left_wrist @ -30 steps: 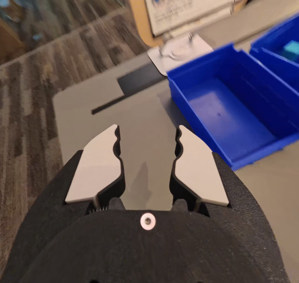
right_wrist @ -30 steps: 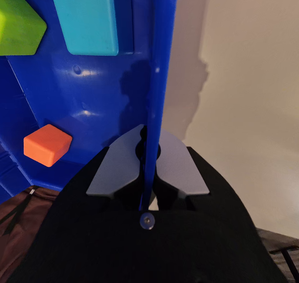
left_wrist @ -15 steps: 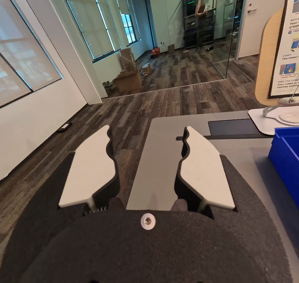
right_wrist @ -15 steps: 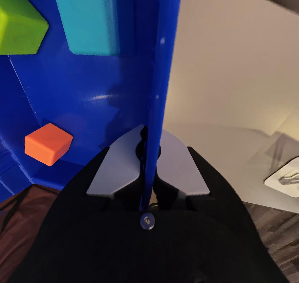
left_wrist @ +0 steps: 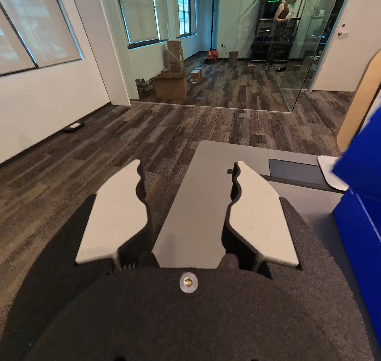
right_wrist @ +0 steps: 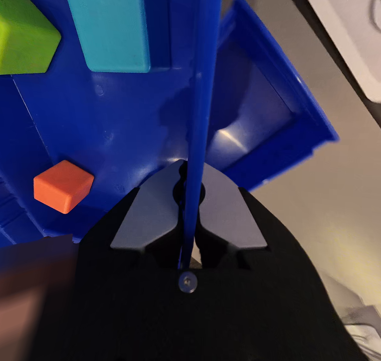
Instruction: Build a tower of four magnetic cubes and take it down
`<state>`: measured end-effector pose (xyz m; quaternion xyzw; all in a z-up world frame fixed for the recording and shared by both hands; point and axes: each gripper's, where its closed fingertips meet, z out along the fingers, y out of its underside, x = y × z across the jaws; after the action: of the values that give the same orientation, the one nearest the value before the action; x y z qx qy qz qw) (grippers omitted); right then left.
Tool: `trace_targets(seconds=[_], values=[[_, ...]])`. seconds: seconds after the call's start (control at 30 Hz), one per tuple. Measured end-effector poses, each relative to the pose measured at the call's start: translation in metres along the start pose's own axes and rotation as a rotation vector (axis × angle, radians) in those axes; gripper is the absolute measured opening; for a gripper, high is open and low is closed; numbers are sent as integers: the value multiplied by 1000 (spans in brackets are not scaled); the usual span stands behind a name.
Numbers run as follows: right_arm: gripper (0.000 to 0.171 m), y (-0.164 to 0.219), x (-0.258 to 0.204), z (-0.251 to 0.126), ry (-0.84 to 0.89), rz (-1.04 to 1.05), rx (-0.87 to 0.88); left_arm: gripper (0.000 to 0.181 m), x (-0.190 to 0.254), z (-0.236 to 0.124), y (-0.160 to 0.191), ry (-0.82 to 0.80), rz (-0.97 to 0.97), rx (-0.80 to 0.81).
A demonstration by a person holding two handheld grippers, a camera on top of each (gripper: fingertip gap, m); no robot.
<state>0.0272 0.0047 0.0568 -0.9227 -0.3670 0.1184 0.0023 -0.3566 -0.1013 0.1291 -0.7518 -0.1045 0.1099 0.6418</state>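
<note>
My right gripper (right_wrist: 192, 166) is shut on the side wall of a blue bin (right_wrist: 203, 83) and holds it. Inside that bin lie an orange cube (right_wrist: 62, 186), a teal cube (right_wrist: 112, 25) and a green cube (right_wrist: 22, 35). A second blue bin (right_wrist: 268, 111), with nothing showing inside, sits beyond the held wall. My left gripper (left_wrist: 187, 166) is open and empty above the left end of the grey table (left_wrist: 204, 190). Blue bin walls (left_wrist: 362, 206) show at the right edge of the left wrist view.
A white stand base (left_wrist: 329, 173) and a black mat (left_wrist: 294, 171) lie on the table's far side. A tan board (left_wrist: 358, 105) stands behind. The carpeted floor (left_wrist: 103, 165) drops off left of the table. A person (left_wrist: 282, 10) stands far off behind glass.
My left gripper has swung up and left, from looking down at the empty bin to looking out over the room. The held bin has moved over the second bin, which has come into the right wrist view.
</note>
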Motion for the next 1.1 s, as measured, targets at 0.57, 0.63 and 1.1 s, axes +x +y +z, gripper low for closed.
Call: trace_targets(seconds=[0.57, 0.63, 1.1], values=[[7, -136, -105, 166, -12, -43, -38, 78, 6, -11, 4, 67, 5, -45], [7, -134, -106, 188, -21, -28, -59, 78, 14, -10, 5, 92, 23, -56], [17, -142, -108, 210, 48, -72, 99, 77, 44, -3, 12, 161, 103, -110]])
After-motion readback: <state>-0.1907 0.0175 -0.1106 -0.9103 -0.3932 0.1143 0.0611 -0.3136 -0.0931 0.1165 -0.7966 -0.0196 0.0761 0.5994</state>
